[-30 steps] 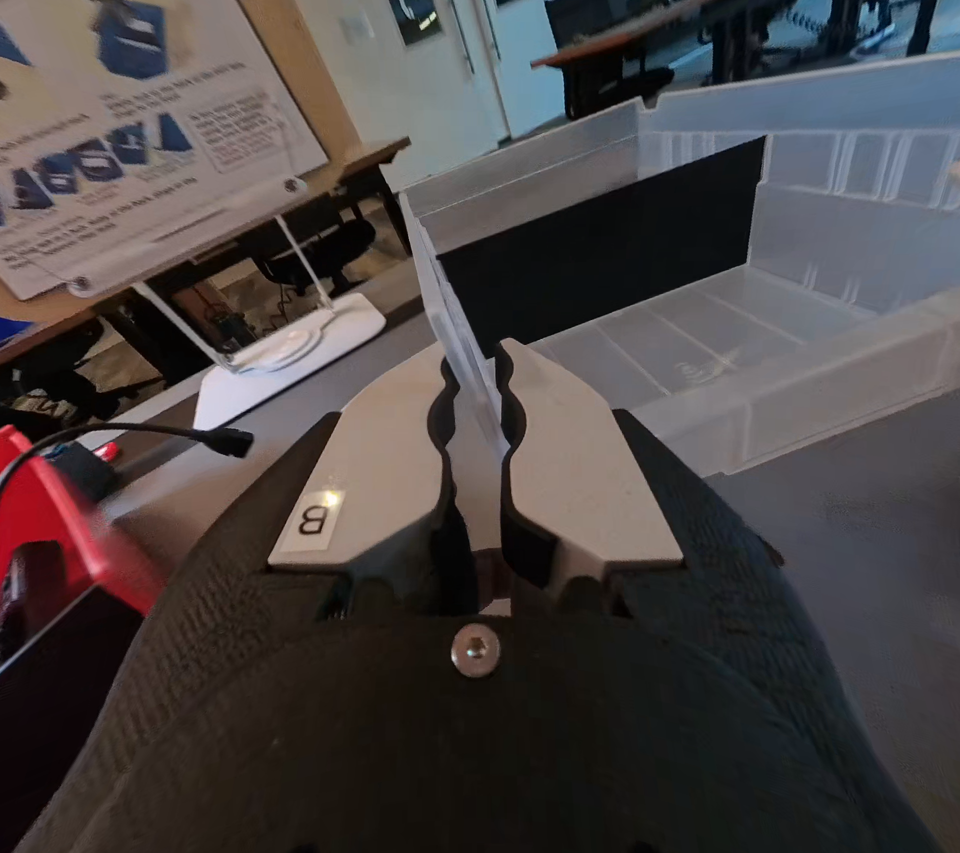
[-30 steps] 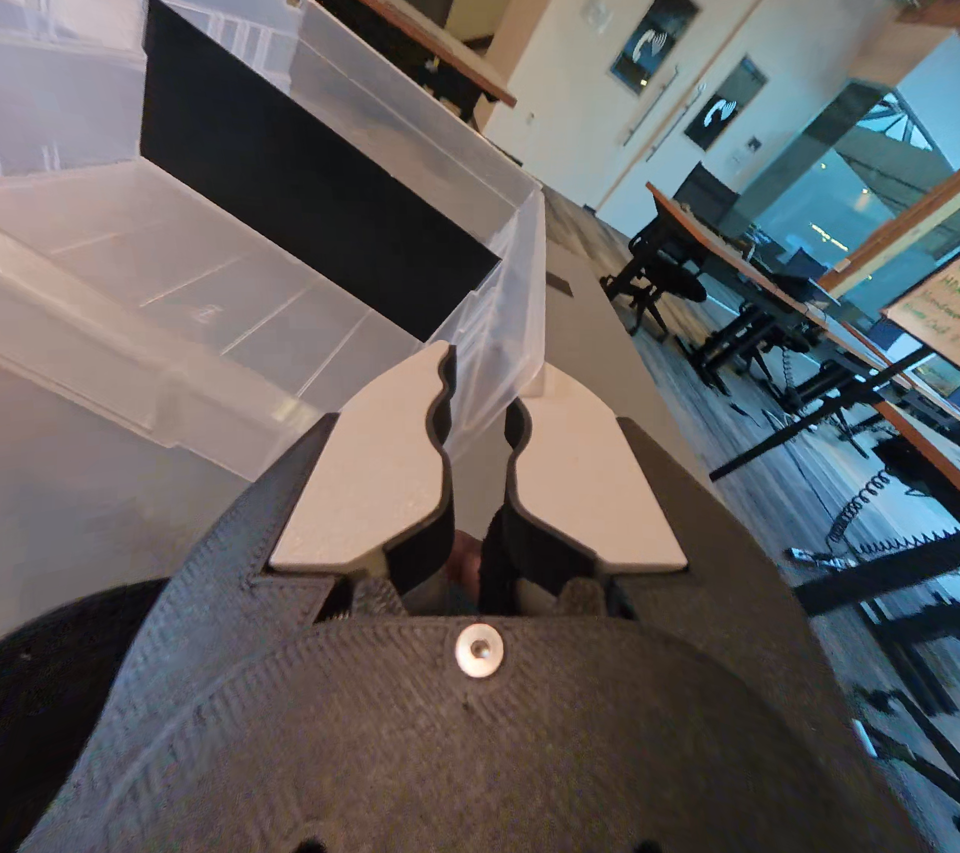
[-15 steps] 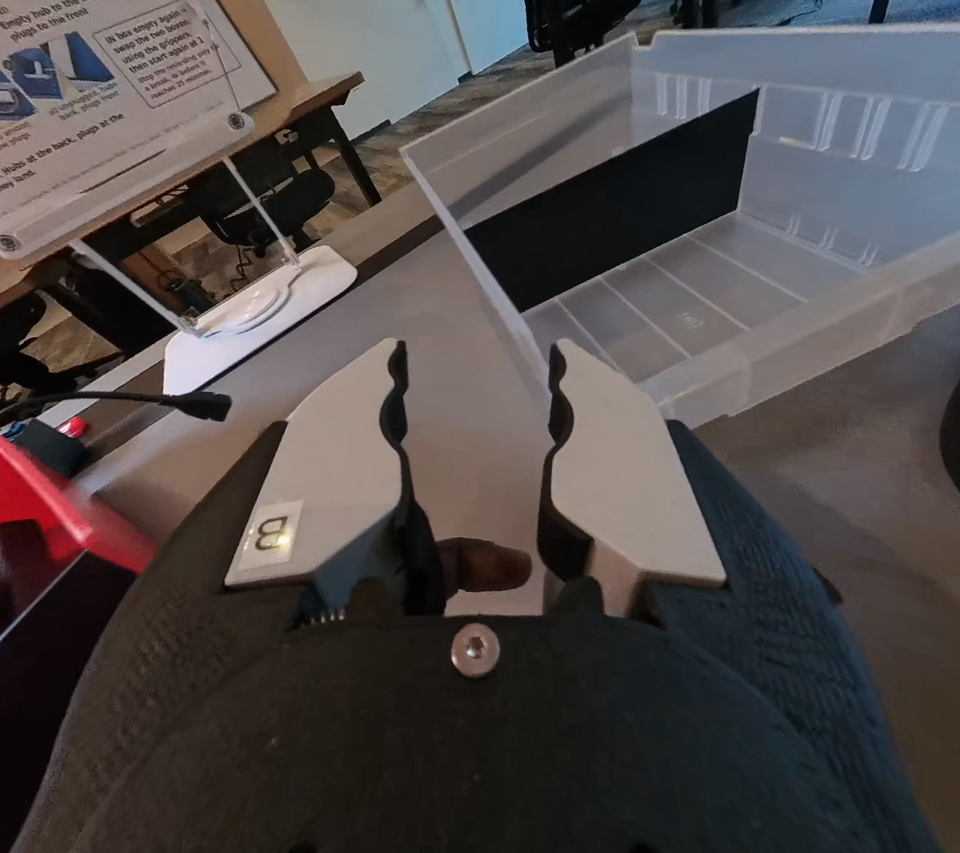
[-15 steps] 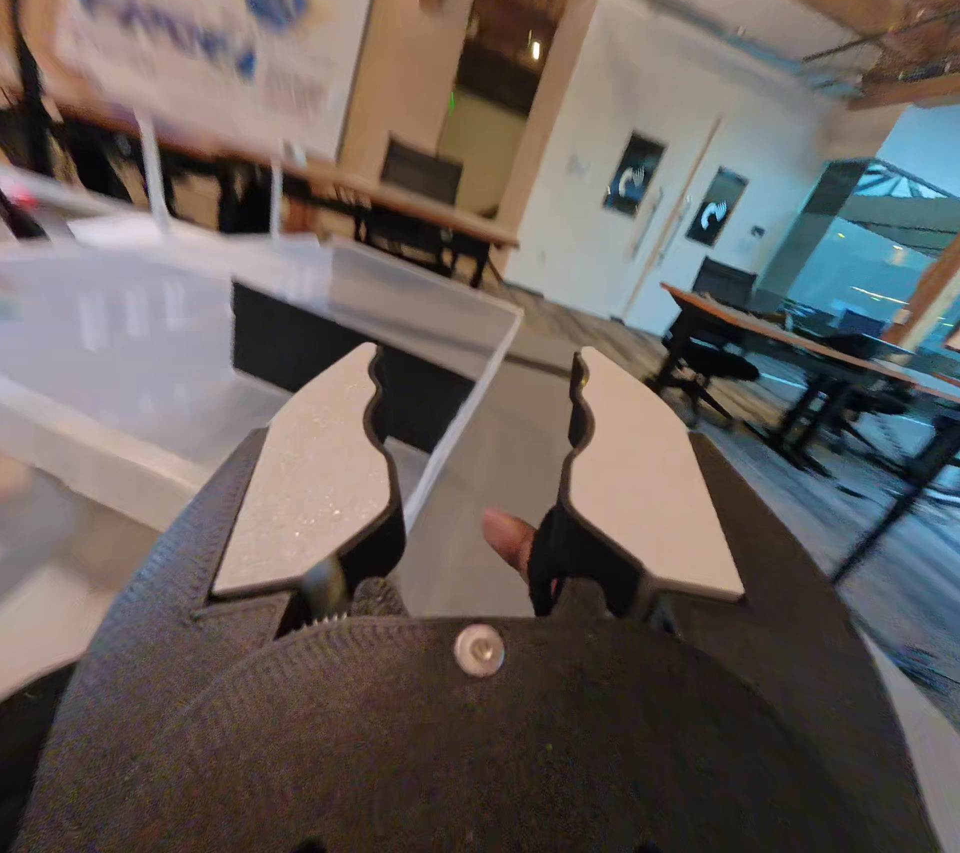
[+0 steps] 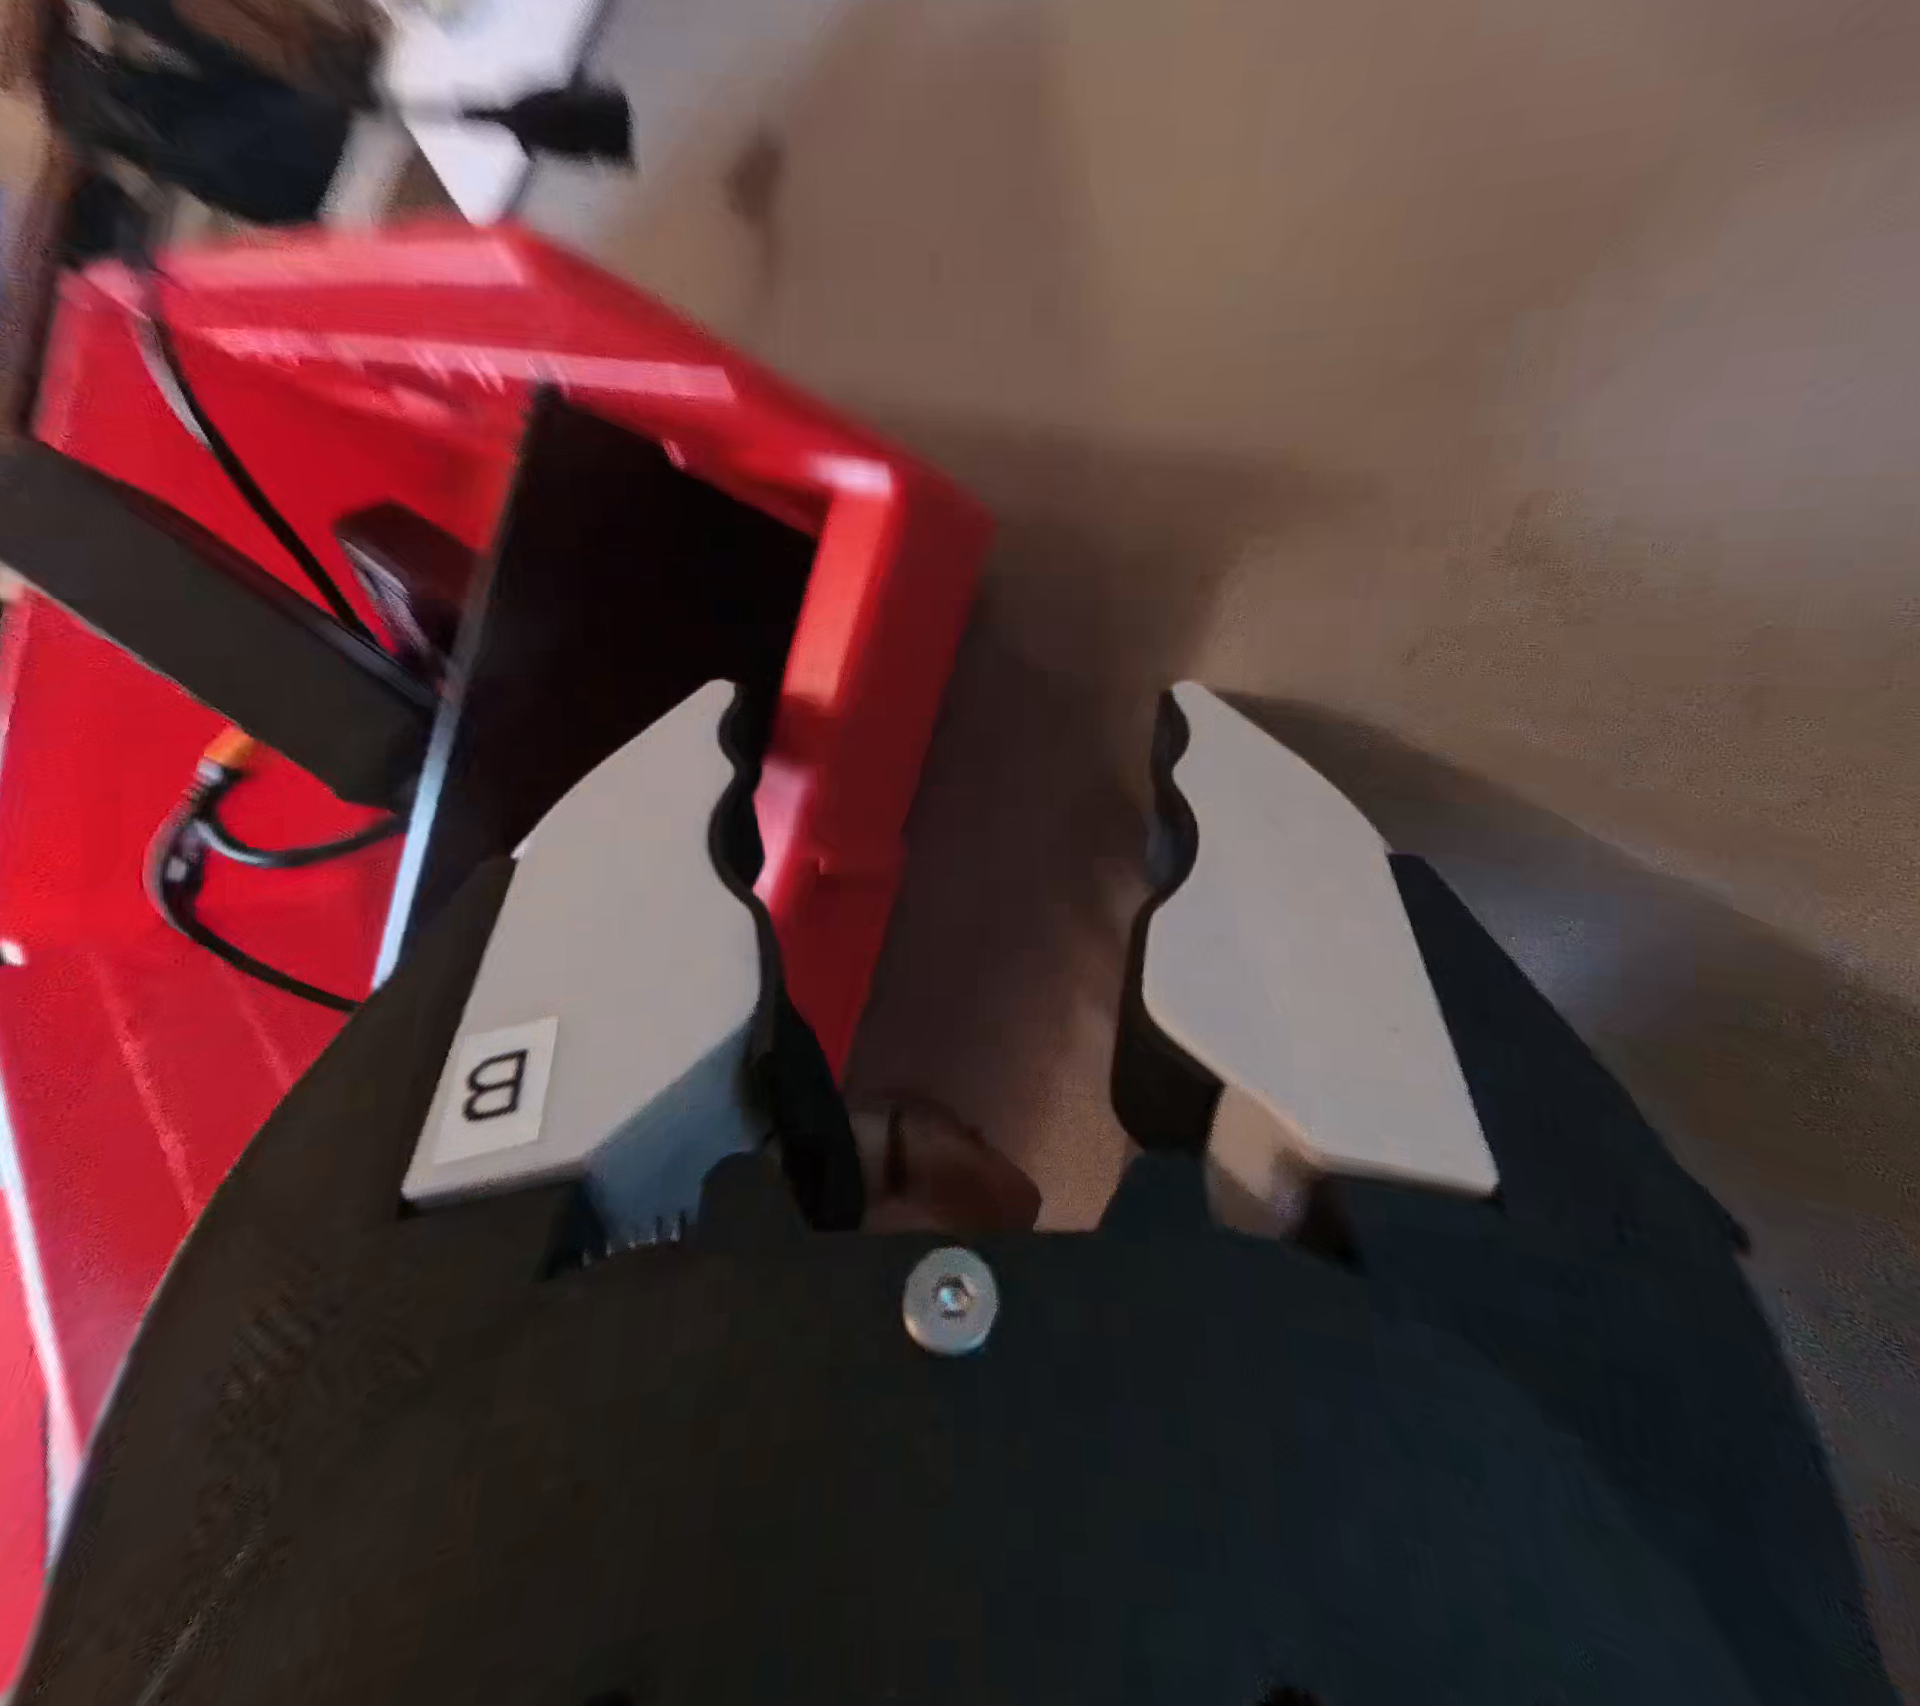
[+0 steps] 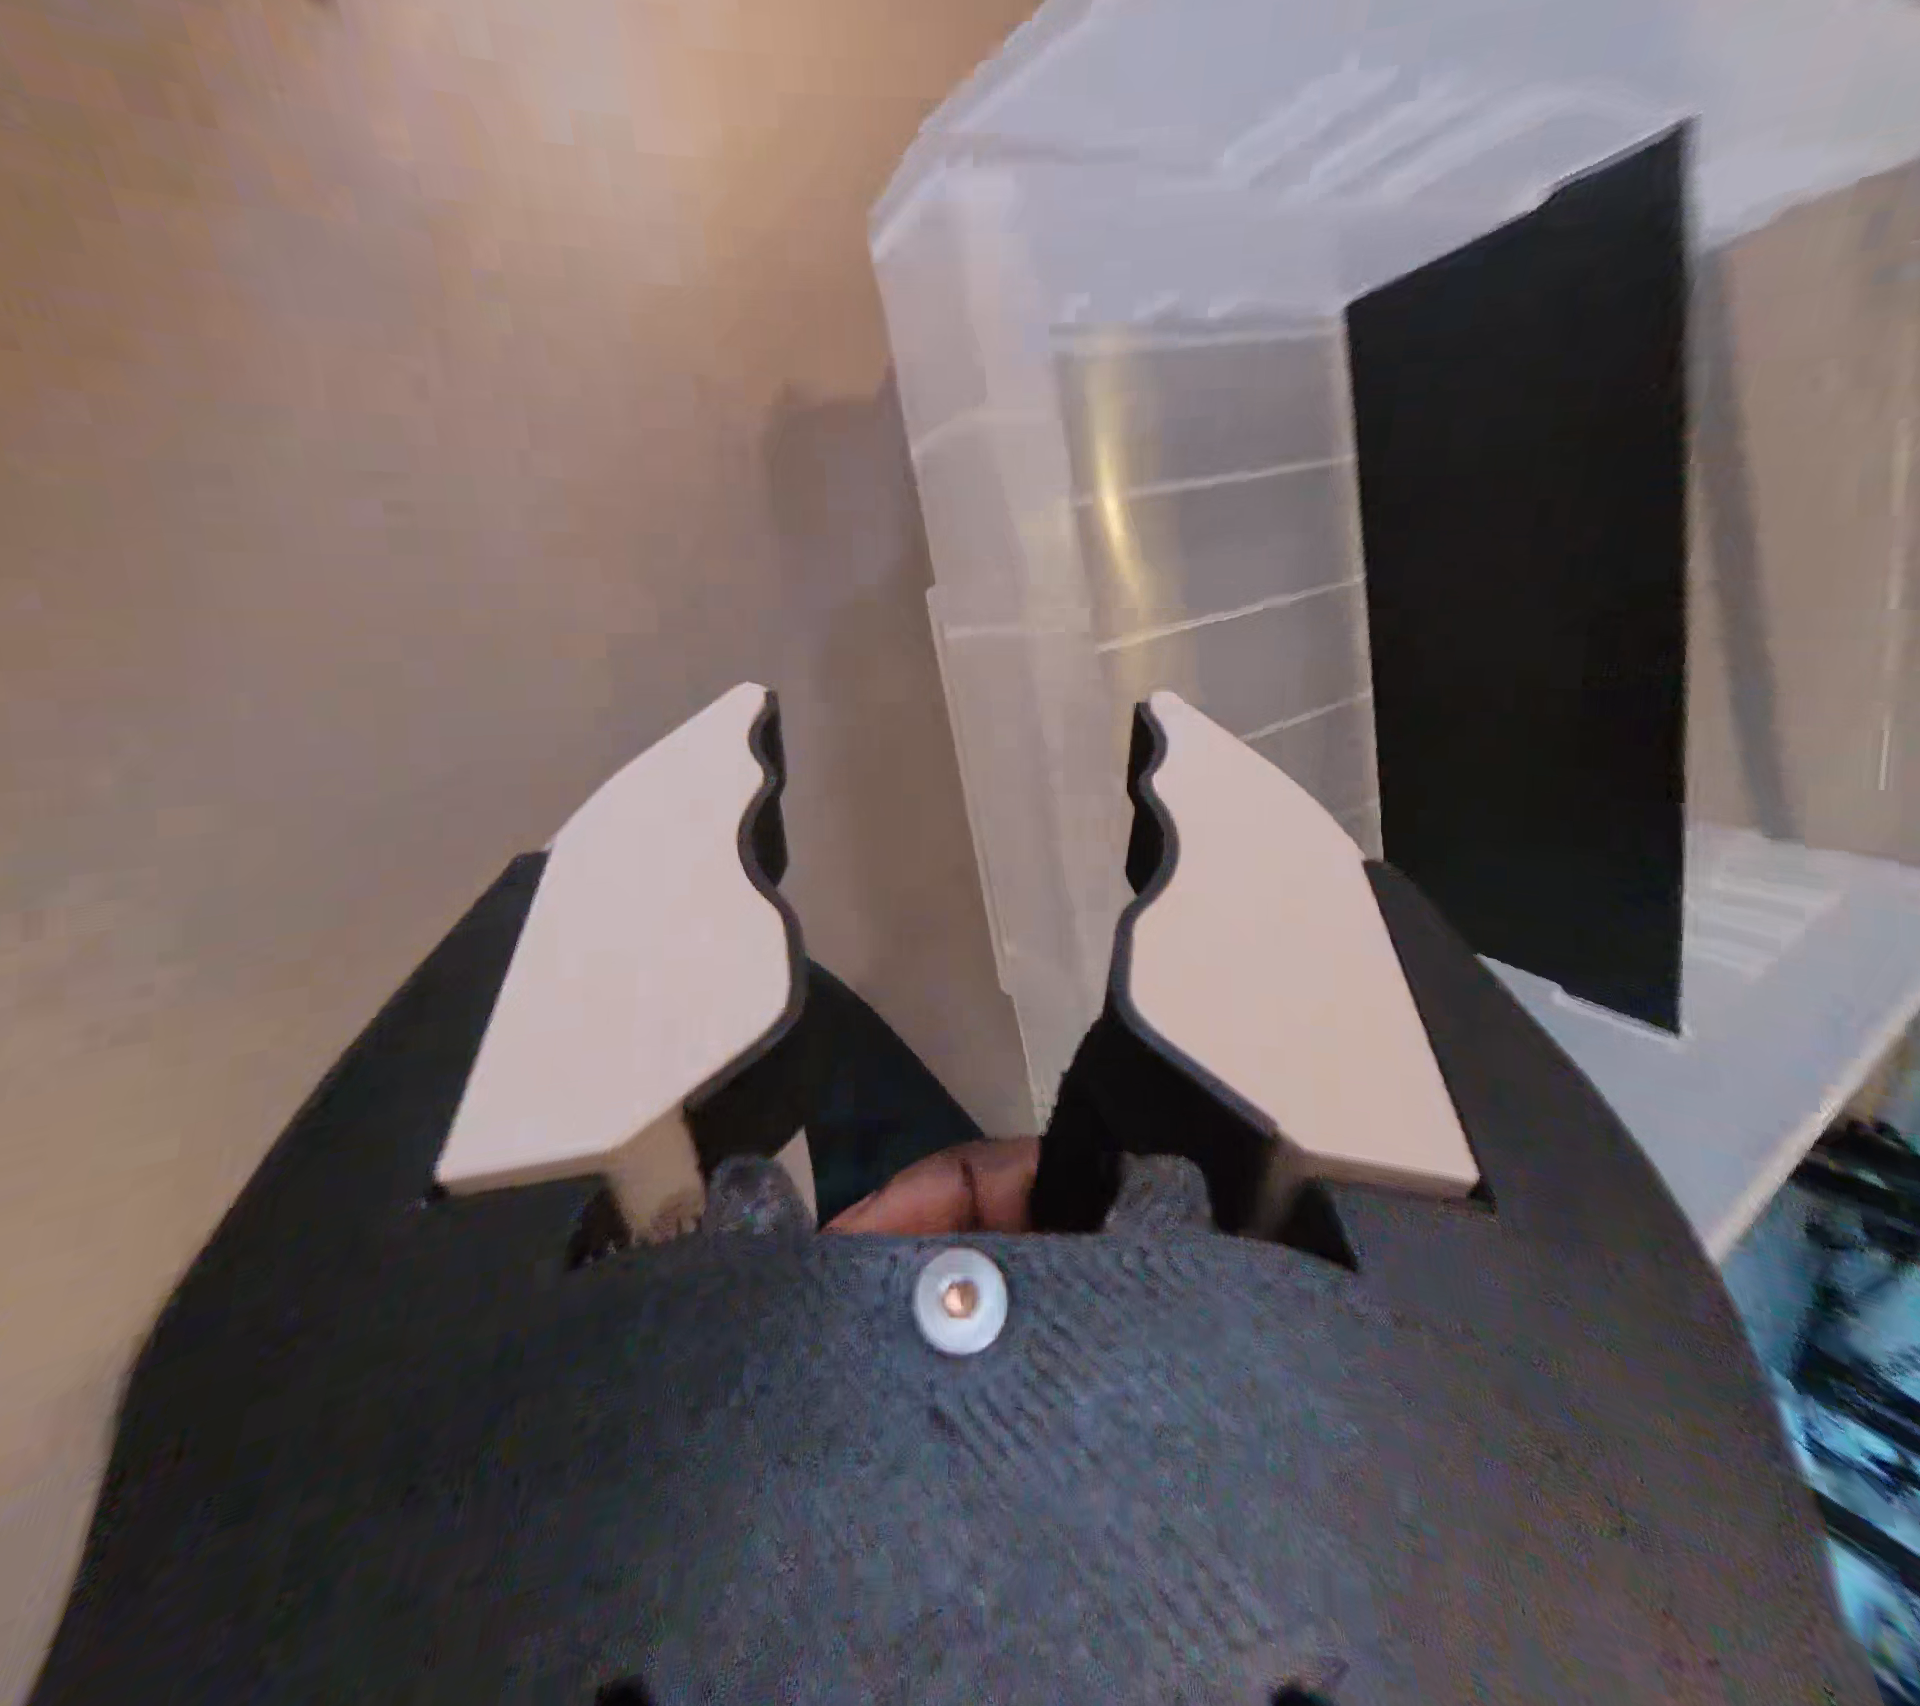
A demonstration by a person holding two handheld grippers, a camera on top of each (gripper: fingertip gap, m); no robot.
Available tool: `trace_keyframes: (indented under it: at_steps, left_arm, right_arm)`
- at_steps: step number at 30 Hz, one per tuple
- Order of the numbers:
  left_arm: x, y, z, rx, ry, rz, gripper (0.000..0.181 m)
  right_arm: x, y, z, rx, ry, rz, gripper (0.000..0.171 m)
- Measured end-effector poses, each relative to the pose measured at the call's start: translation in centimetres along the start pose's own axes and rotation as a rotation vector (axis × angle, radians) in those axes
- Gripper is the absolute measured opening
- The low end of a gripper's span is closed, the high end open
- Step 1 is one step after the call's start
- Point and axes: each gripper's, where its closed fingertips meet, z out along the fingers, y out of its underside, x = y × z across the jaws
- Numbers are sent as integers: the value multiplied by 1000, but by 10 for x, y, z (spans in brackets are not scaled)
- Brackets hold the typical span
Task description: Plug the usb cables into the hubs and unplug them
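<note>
both tongs swung down | left tongs released by red bin | right tongs released by clear bin

Left gripper: jaws spread wide, nothing held between them; one finger carries a small label. Right gripper: jaws likewise spread wide and empty. A fingertip of the person's hand shows behind its jaws.

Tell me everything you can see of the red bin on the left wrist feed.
The red bin is glossy plastic, open-topped, standing on the grey table ahead-left of the open left tongs. A black divider panel stands upright inside it. Thin black cables lie on its floor beside the panel. The picture is blurred; nothing grips it.
</note>
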Motion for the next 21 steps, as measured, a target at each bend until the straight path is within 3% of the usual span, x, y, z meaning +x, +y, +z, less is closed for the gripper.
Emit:
trace_keyframes:
  at_steps: [1,3,4,21]
  left_arm:
    - [-10,9,6,-17,-45,-14,62]
    - [-21,22,11,-46,-68,17,45]
    - [-24,25,10,-56,-70,43,39]
    - [-44,73,-8,-58,-33,105,40]
  right_arm:
    - [3,9,7,-62,10,-28,63]
    - [17,23,16,-143,80,-79,37]
    - [21,27,18,-153,101,-105,34]
    - [68,131,-11,-258,203,-50,38]
